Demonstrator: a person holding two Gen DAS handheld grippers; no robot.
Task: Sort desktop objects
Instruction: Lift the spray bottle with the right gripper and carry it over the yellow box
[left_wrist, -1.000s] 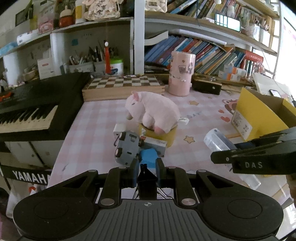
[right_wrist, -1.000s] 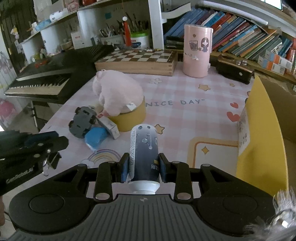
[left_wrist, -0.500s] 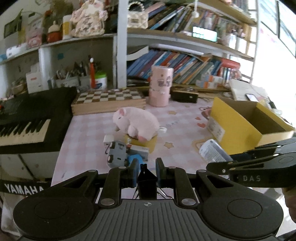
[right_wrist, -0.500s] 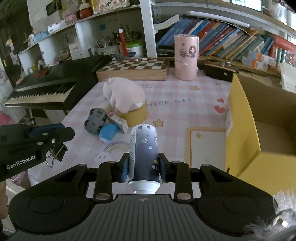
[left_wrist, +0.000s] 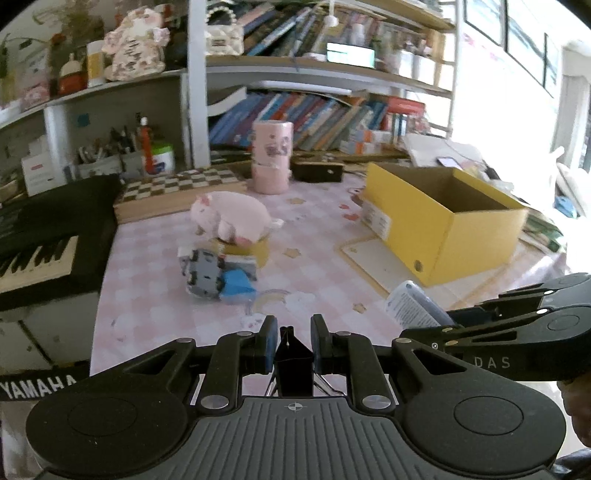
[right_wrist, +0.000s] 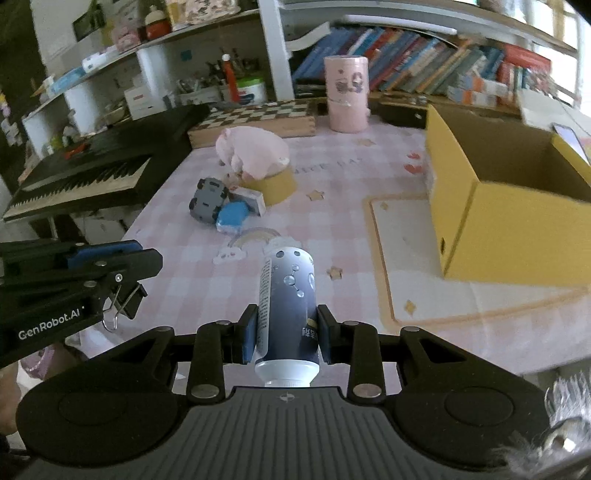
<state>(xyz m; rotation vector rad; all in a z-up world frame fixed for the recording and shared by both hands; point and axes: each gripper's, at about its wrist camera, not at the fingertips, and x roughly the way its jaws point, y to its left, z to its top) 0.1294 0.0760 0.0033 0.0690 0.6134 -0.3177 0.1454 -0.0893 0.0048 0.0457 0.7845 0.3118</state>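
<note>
Bottle (right_wrist: 288, 306) clenched in right gripper (right_wrist: 286, 332), binder clip (left_wrist: 293, 360) in left gripper (left_wrist: 293, 341); either could slip short of the yellow box (left_wrist: 443, 225).

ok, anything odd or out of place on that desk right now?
Yes. The pink plush pig is perched on the yellow tape roll, and the grey toy car lies tipped with its wheels showing, against a small white box and a blue packet. No spills or damage visible.

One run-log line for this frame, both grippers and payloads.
left gripper: shut on binder clip | right gripper: shut on bottle | yellow box: open, looks empty | both above table
</note>
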